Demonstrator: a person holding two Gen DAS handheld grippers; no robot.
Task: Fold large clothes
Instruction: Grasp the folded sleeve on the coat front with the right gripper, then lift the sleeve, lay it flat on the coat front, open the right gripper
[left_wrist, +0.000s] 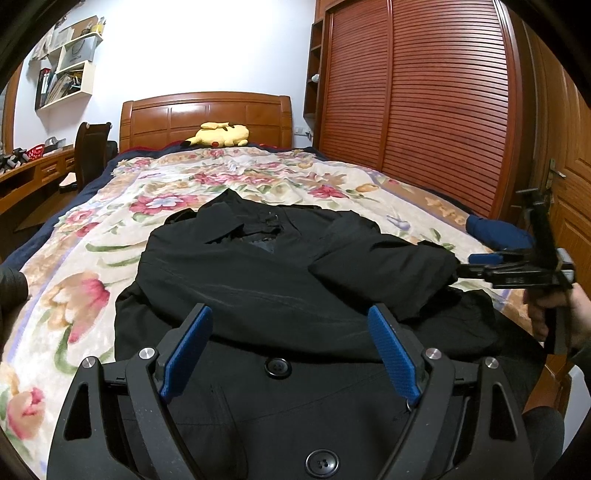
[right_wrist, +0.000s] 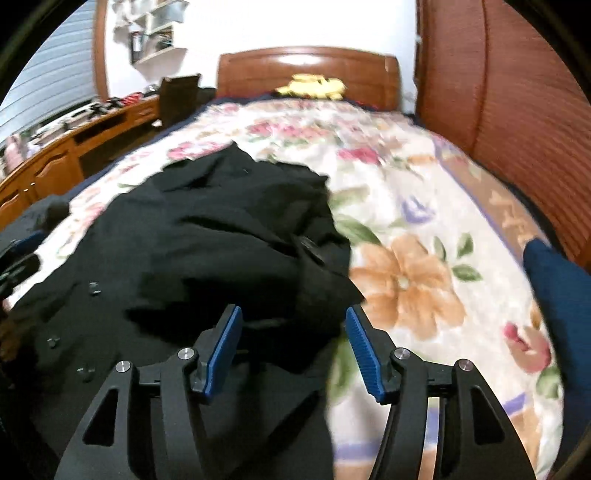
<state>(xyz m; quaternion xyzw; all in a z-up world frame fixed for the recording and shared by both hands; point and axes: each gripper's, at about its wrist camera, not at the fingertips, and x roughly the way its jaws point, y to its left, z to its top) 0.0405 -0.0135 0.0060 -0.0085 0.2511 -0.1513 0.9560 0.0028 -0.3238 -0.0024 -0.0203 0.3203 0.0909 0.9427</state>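
You are looking down a bed (left_wrist: 66, 236) covered by a cream blanket with large pink, orange and green flowers. A black coat (left_wrist: 258, 280) lies spread on the near half of the blanket, collar toward the far end, big black buttons running down its front toward you. One sleeve (left_wrist: 384, 266) is folded across the chest from the right side and rests on top of the coat body.

Your left gripper (left_wrist: 290, 345) hovers over the near part of the coat, just above the button line. Its jaws stand wide apart, blue pads facing each other, with nothing clamped between them; you see only coat fabric lying below the gap.

Your right gripper (right_wrist: 293, 349) sits at the right edge of the coat, near the folded sleeve's end. Its jaws are parted about halfway and the pads press on nothing, though the dark cloth of the sleeve (right_wrist: 321, 291) lies just beyond and partly between the tips. This view is blurred. From the left camera you see the same tool at the far right, held in a hand (left_wrist: 557, 314), its tips pointing at the sleeve's end.

At the far end stands a wooden headboard (left_wrist: 207, 118) with a yellow plush toy (left_wrist: 219, 136) lying in front of it. A slatted reddish-brown wardrobe (left_wrist: 417, 81) lines the right side. A wooden bench (left_wrist: 33, 177) with a dark chair (left_wrist: 90, 147) runs along the left, under white wall shelves (left_wrist: 70, 70). A blue cloth (left_wrist: 498, 232) lies at the right edge of the bed.
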